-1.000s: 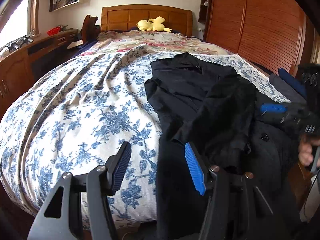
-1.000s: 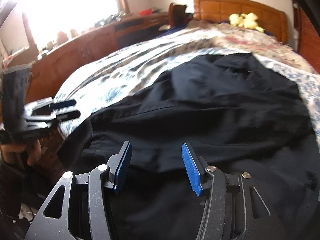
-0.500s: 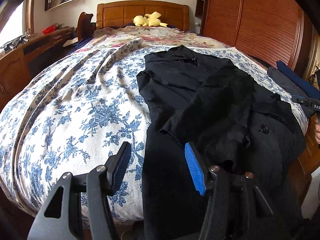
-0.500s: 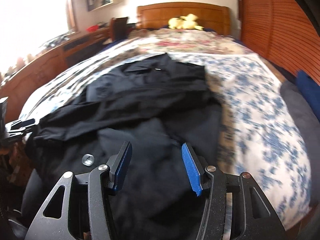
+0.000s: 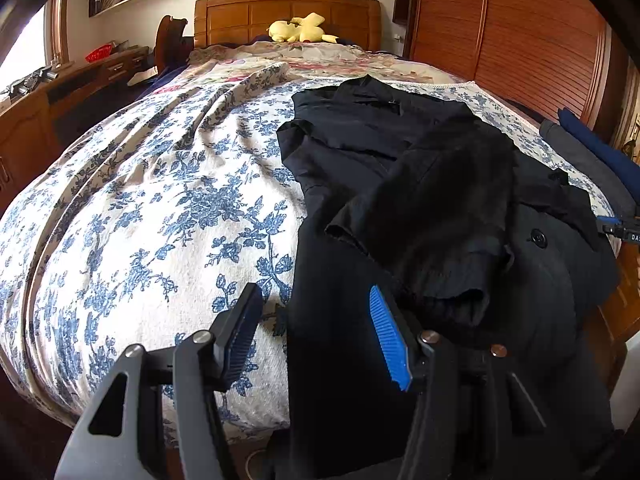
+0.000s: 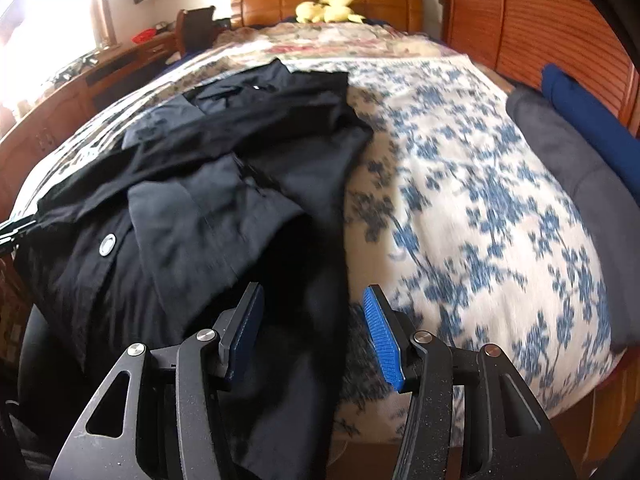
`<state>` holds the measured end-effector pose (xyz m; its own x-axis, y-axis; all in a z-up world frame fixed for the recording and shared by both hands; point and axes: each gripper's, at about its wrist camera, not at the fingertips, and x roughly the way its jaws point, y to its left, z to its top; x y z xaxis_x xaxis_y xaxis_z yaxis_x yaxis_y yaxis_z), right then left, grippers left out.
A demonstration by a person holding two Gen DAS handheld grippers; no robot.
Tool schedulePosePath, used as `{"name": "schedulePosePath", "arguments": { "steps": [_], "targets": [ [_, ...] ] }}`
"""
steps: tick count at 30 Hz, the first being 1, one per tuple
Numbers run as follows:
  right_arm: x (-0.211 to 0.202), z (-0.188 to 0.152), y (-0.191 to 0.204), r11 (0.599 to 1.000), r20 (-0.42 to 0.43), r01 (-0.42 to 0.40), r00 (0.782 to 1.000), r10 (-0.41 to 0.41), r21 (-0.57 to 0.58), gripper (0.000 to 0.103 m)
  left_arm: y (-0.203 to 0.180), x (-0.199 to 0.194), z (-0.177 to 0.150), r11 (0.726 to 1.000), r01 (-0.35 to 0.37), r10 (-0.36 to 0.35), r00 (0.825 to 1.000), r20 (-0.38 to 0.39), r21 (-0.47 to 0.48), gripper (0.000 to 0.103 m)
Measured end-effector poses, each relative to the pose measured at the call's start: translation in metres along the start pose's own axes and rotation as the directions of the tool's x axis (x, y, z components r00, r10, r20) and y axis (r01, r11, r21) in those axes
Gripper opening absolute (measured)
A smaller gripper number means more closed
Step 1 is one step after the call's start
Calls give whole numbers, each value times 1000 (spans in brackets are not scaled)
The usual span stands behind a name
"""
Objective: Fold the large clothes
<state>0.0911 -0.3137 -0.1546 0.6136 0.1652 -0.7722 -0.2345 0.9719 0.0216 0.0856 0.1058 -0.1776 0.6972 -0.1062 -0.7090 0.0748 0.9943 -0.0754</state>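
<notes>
A large black coat (image 5: 420, 208) lies lengthwise on the bed with a sleeve folded across its front and its hem hanging over the foot end. It also shows in the right wrist view (image 6: 224, 200), with a round button on it. My left gripper (image 5: 316, 332) is open and empty at the foot of the bed, over the coat's left edge. My right gripper (image 6: 314, 336) is open and empty over the coat's right edge. Its tip shows at the far right of the left wrist view (image 5: 620, 230).
The bed carries a blue floral cover (image 5: 152, 208) and a yellow plush toy (image 5: 300, 28) at the wooden headboard. Folded grey and blue fabric (image 6: 580, 136) lies along the right side by a wooden wardrobe (image 5: 520, 36). A wooden dresser (image 5: 40, 116) stands on the left.
My right gripper has swung from the coat's left side to its right edge. My left gripper has shifted slightly, with the coat now more centred. Both stayed open.
</notes>
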Motion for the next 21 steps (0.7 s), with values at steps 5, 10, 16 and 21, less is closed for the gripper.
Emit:
{"name": "schedulePosePath", "arguments": {
  "steps": [5, 10, 16, 21],
  "targets": [
    [3, -11, 0, 999, -29, -38, 999, 38, 8, 53, 0, 1, -1, 1000, -1, 1, 1000, 1, -1, 55],
    [-8, -9, 20, 992, -3, -118, 993, 118, -44, 38, 0, 1, -1, 1000, 0, 0, 1000, 0, -3, 55],
    [-9, -8, 26, 992, -16, -116, 993, 115, -47, 39, -2, -5, -12, 1000, -16, 16, 1000, -9, -2, 55],
    [0, -21, 16, 994, -56, -112, 992, 112, -11, 39, -3, -9, -19, 1000, -16, 16, 1000, -11, 12, 54]
  ]
}}
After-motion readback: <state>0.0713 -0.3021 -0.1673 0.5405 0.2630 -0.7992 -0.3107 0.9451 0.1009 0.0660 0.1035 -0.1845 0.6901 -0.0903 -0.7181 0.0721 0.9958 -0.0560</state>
